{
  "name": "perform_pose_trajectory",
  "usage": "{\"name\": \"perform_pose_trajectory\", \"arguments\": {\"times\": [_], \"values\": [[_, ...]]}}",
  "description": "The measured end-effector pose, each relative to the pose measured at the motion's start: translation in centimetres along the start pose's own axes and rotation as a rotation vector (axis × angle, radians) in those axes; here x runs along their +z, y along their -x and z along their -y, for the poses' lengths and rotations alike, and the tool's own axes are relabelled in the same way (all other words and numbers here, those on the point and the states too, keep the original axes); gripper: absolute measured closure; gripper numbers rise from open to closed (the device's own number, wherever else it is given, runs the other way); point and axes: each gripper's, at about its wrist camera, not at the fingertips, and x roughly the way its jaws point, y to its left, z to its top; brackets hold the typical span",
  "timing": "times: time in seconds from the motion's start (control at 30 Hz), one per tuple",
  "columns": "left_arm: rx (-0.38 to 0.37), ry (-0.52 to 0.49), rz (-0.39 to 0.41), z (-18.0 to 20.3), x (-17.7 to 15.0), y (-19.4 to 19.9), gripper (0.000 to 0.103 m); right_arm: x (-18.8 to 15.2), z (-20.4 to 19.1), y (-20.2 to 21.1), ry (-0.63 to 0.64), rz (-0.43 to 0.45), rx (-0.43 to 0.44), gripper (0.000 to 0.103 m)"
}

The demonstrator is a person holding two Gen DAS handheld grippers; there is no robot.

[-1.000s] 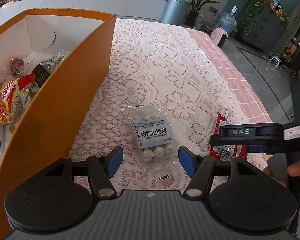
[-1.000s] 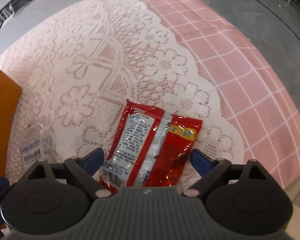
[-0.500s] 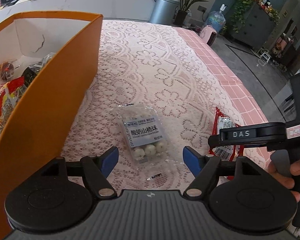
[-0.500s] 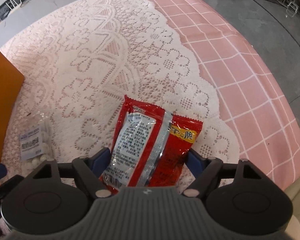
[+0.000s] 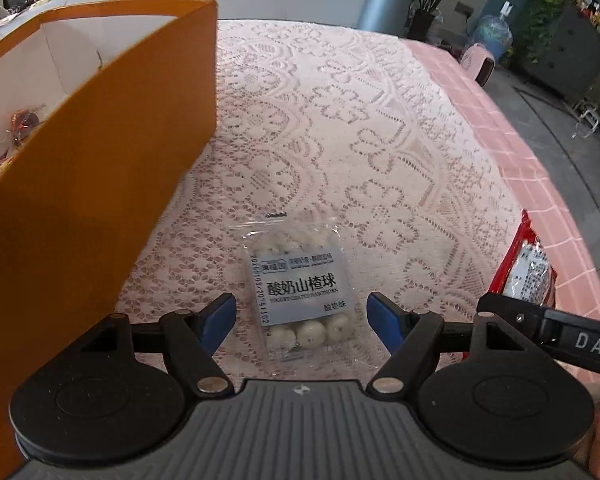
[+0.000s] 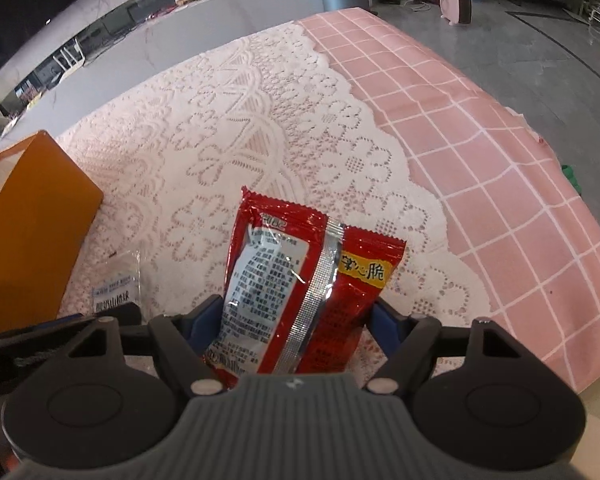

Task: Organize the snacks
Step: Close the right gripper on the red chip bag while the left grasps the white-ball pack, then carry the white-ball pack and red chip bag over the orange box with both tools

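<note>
A clear packet of white yogurt hawthorn balls (image 5: 302, 294) lies flat on the lace cloth. My left gripper (image 5: 300, 318) is open, its blue pads either side of the packet's near end, not touching it. My right gripper (image 6: 296, 320) is shut on a red snack packet (image 6: 300, 280) and holds it tilted up off the cloth; the packet also shows at the right of the left wrist view (image 5: 528, 268). The clear packet shows at the lower left of the right wrist view (image 6: 116, 292). An orange box (image 5: 100, 184) with several snacks inside stands to the left.
The lace cloth (image 5: 340, 140) covers a pink checked tablecloth (image 6: 480, 152) whose edge drops off at the right. The orange box wall (image 6: 32, 232) stands close on the left. A grey bin (image 5: 388, 4) and plants stand beyond the table.
My right gripper has closed on the red packet and lifted its far end off the cloth. My left gripper has drawn back and sits over the clear packet's near end.
</note>
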Motion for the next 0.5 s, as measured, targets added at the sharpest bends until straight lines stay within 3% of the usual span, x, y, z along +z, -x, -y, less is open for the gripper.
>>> {"name": "perform_pose_trajectory", "arguments": {"times": [0.2, 0.3, 0.5], "values": [[0.057, -0.075, 0.005, 1.3, -0.8, -0.9, 0.014, 0.0, 0.2, -0.1, -0.019, 0.015, 0.010, 0.028], [0.053, -0.091, 0.014, 1.4, -1.0, -0.5, 0.030, -0.1, 0.2, -0.1, -0.020, 0.019, 0.007, 0.028], [0.025, -0.096, 0.019, 1.1, -1.0, -0.1, 0.034, -0.2, -0.3, 0.0, 0.010, 0.032, -0.012, 0.028]]}}
